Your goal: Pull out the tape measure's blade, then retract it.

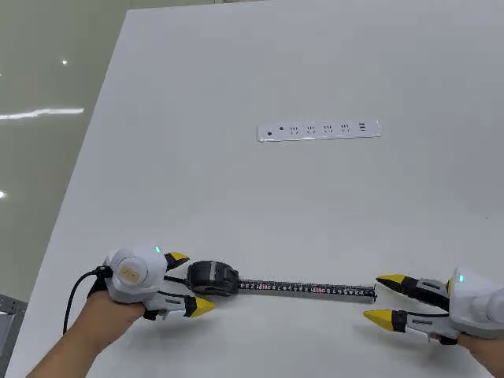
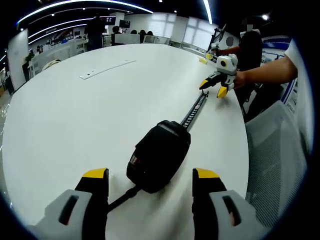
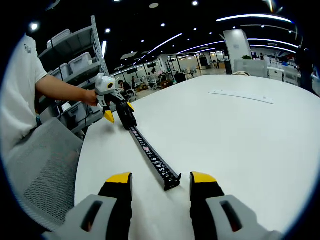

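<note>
A black tape measure case (image 1: 213, 277) lies on the white table (image 1: 260, 63) near its front edge. Its blade (image 1: 307, 289) is drawn out to the right and lies flat. My left gripper (image 1: 189, 282) stands open around the rear of the case (image 2: 159, 155), its yellow fingertips (image 2: 95, 175) on either side without touching it. My right gripper (image 1: 383, 298) is open at the blade's end hook (image 3: 172, 182), which lies between its fingertips (image 3: 119, 179) ungripped. In the right gripper view the blade (image 3: 150, 152) runs back to the case (image 3: 127, 116).
A white power strip (image 1: 319, 130) lies flat at the table's middle. The table's left edge (image 1: 75, 181) drops to a glossy floor. A grey mesh chair (image 2: 270, 150) stands by the front edge. People and shelving are in the background.
</note>
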Demonstrator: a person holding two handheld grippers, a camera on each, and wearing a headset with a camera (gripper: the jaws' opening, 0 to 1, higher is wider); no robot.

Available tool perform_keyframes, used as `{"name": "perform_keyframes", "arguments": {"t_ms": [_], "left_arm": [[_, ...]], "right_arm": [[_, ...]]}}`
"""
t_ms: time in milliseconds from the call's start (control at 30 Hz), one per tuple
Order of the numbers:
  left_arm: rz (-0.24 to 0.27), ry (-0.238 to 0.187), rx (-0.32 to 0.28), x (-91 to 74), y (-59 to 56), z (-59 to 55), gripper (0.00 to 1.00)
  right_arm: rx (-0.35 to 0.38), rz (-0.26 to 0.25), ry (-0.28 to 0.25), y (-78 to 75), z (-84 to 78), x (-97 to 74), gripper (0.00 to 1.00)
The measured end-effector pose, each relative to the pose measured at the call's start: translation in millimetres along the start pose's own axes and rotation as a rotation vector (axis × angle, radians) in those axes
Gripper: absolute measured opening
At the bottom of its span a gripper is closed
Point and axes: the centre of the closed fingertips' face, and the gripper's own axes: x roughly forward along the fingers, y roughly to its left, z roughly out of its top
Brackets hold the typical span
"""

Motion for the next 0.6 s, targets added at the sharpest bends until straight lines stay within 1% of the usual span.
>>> {"name": "perform_keyframes", "arguments": {"t_ms": [133, 200, 233, 300, 333, 400, 433, 500, 533, 600], "left_arm": [[0.011, -0.017, -0.016, -3.4, -2.3, 2.6, 0.68], [0.023, -0.024, -0.021, -5.9, -2.6, 3.1, 0.69], [0.028, -0.031, -0.027, -7.1, -2.6, 3.8, 0.69], [0.034, -0.041, -0.047, -9.5, -3.4, 4.2, 0.69], [0.039, -0.042, -0.049, -10.6, -3.3, 3.7, 0.69], [0.047, -0.044, -0.056, -12.9, -4.6, 2.6, 0.7], [0.051, -0.046, -0.063, -14.5, -5.4, 1.7, 0.7], [0.057, -0.053, -0.071, -17.0, -6.5, 1.5, 0.71], [0.069, -0.058, -0.074, -19.8, -6.3, 1.7, 0.71], [0.073, -0.073, -0.087, -22.6, -7.8, 1.3, 0.71]], "right_arm": [[0.01, -0.038, 0.011, 0.6, -3.9, -2.3, 0.48], [0.015, -0.05, 0.007, 3.7, -2.8, -4.8, 0.48], [-0.005, -0.069, 0.028, 2.9, -4.7, -6.4, 0.47], [0.012, -0.063, 0.022, 8.0, -4.0, -6.6, 0.47], [0.007, -0.071, 0.03, 8.4, -5.1, -6.8, 0.48], [0.009, -0.078, 0.028, 10.9, -4.3, -8.0, 0.49], [0.001, -0.09, 0.037, 12.8, -3.2, -8.5, 0.48], [0.008, -0.098, 0.043, 12.7, -4.7, -8.8, 0.49], [0.006, -0.105, 0.045, 13.8, -4.5, -9.8, 0.49], [0.018, -0.118, 0.038, 16.7, -2.1, -11.3, 0.5]]}}
